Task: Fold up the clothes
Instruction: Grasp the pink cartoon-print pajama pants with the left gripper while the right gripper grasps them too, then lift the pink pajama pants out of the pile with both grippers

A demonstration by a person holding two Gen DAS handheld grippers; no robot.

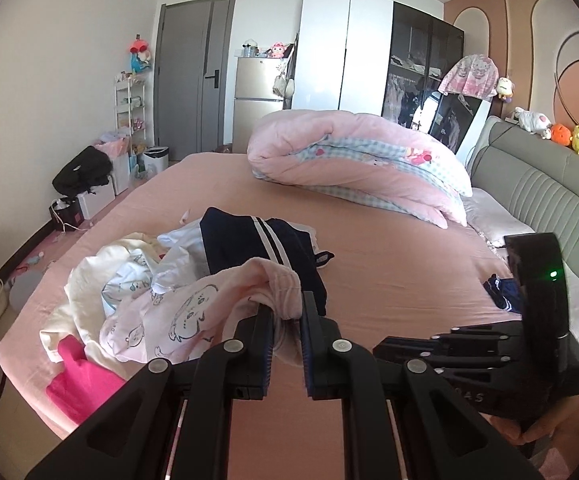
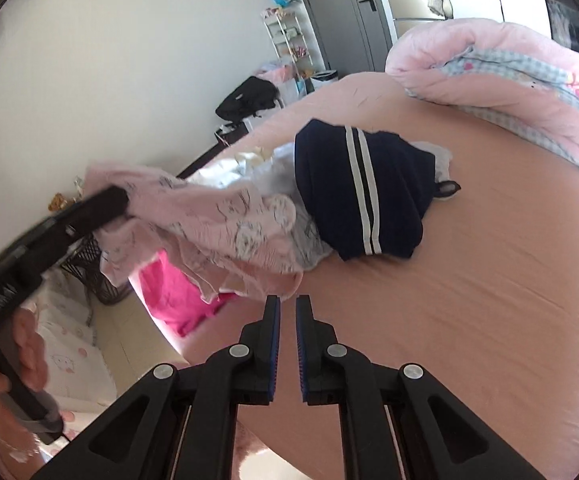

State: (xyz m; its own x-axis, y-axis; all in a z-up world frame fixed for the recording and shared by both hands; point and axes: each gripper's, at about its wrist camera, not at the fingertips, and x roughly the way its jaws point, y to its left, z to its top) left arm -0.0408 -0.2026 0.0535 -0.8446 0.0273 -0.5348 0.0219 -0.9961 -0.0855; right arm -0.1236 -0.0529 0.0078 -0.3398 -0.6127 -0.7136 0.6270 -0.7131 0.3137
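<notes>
A pale pink garment with cartoon prints (image 1: 177, 312) hangs lifted off the clothes pile, and my left gripper (image 1: 287, 308) is shut on a bunched fold of it. The right wrist view shows that same gripper (image 2: 117, 200) from the side, clamping the pink garment (image 2: 217, 216) as it drapes down toward the bed. My right gripper (image 2: 288, 304) hovers just below the garment's lower hem, its jaws a narrow gap apart with nothing between them. Behind lies a navy garment with two white stripes (image 2: 361, 192), resting on white and cream clothes (image 1: 101, 276).
The pile sits near the left edge of a pink-sheeted bed (image 1: 389, 272). A magenta garment (image 2: 177, 296) hangs over that edge. A rolled pink quilt (image 1: 349, 152) lies at the far side, a grey headboard (image 1: 549, 184) on the right, and a small blue garment (image 1: 501, 292) beside it.
</notes>
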